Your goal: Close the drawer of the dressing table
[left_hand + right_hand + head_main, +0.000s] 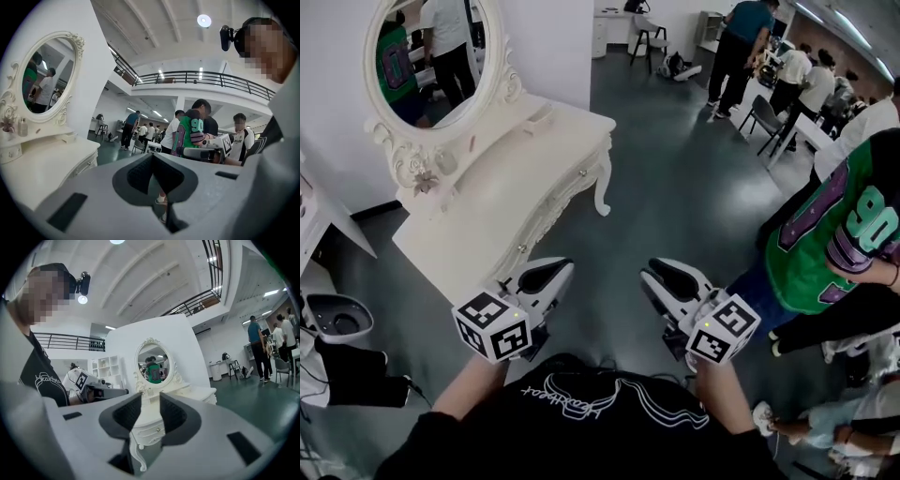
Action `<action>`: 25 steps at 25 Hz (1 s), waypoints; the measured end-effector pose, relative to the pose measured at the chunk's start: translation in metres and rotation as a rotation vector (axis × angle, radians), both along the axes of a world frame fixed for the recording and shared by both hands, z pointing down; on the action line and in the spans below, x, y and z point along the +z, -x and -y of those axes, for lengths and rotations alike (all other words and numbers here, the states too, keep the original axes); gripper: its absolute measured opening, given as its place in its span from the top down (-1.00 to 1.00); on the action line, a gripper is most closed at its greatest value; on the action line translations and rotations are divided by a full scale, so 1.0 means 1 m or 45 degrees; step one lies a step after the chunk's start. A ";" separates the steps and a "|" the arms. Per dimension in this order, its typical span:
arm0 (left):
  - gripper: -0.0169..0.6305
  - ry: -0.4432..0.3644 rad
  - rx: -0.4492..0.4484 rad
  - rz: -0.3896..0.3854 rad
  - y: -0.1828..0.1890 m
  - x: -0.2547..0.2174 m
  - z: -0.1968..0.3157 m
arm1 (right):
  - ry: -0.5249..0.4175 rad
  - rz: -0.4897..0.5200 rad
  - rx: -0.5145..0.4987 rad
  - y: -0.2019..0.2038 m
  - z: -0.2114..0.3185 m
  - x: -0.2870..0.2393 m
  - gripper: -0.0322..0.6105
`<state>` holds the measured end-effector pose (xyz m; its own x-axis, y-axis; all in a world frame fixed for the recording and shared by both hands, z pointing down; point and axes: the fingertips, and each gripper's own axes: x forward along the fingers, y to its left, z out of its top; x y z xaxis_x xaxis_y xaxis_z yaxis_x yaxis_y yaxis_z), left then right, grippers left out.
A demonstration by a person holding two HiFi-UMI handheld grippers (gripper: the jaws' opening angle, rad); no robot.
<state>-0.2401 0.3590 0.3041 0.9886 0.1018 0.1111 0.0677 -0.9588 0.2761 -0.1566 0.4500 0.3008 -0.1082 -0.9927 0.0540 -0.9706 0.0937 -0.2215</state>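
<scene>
- The drawer [153,430] sits in the front of the table [502,187], below the top, with a small knob on it. In the right gripper view its face looks flush with the frame. In the head view the front [567,187] shows no drawer standing out either, though the angle there is steep.
- The table stands against the wall to the person's front left, with the oval mirror [431,56] above it.
- The left gripper [565,270] is near the table's close corner but not touching it. Its jaws are pressed together at the tips and hold nothing.
- The right gripper [654,272] is further off, over bare floor [694,206]. Its jaws are slightly spread and empty, and the table shows far off through the gap.
- Judged step: the drawer seems shut already, or the gap is too small to see from here. Neither tool is at work on it.
- Next move, if a drawer does stand proud: bring one gripper level to the drawer face and push straight in, beside the knob. The jaws need not close on anything.
- People [741,47] stand well apart at the far side.
</scene>
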 end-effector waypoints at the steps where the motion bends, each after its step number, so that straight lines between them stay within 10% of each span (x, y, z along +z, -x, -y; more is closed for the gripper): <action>1: 0.94 0.005 0.002 -0.004 0.000 0.000 -0.001 | 0.001 -0.003 0.009 -0.001 -0.001 -0.001 0.45; 13: 0.94 0.036 -0.002 -0.016 -0.021 0.000 0.023 | 0.042 -0.056 0.055 -0.037 0.023 0.004 -0.08; 25: 0.94 0.077 -0.018 0.032 -0.104 0.032 0.138 | 0.130 -0.026 0.017 -0.116 0.144 0.043 -0.09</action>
